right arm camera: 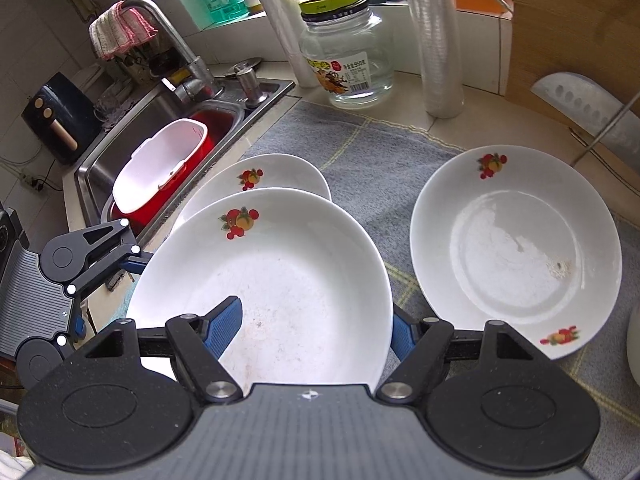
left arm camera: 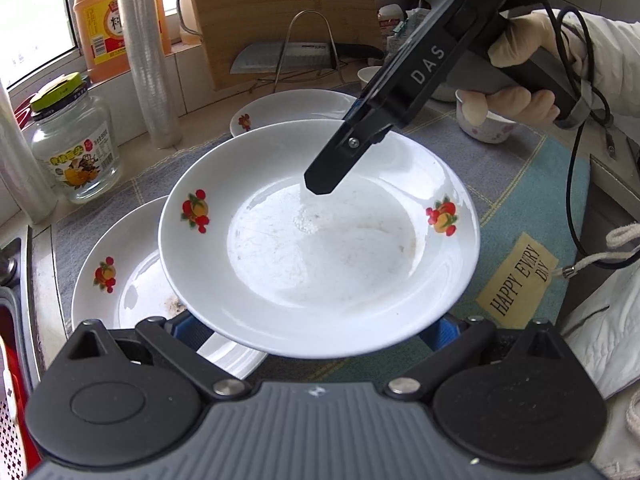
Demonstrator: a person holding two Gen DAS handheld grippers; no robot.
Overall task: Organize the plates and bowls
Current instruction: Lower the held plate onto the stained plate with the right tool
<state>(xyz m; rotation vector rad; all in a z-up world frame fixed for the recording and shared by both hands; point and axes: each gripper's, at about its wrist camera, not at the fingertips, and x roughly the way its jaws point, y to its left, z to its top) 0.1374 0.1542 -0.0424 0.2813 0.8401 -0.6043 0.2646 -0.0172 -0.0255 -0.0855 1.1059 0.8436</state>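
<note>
A white plate with fruit prints (left arm camera: 320,256) (right arm camera: 280,280) hangs tilted above the mat. My right gripper (right arm camera: 312,334) (left arm camera: 320,184) is shut on its rim, one blue pad (right arm camera: 224,328) inside the plate and the other behind the rim. My left gripper (left arm camera: 318,332) (right arm camera: 108,294) stands open at the plate's opposite edge, its fingers mostly hidden under the rim. Two matching plates lie on the mat: one beside the sink (left arm camera: 120,280) (right arm camera: 272,172), one further along (left arm camera: 288,108) (right arm camera: 516,248). A small flowered bowl (left arm camera: 486,128) sits behind the gloved hand.
A grey-blue mat (left arm camera: 516,276) covers the counter. A glass jar (right arm camera: 346,56), stacked plastic cups (right arm camera: 436,40) and an orange bottle (left arm camera: 116,20) line the wall. A cleaver on a wire stand (left arm camera: 288,58) leans against a cutting board. The sink (right arm camera: 96,168) holds a red basin.
</note>
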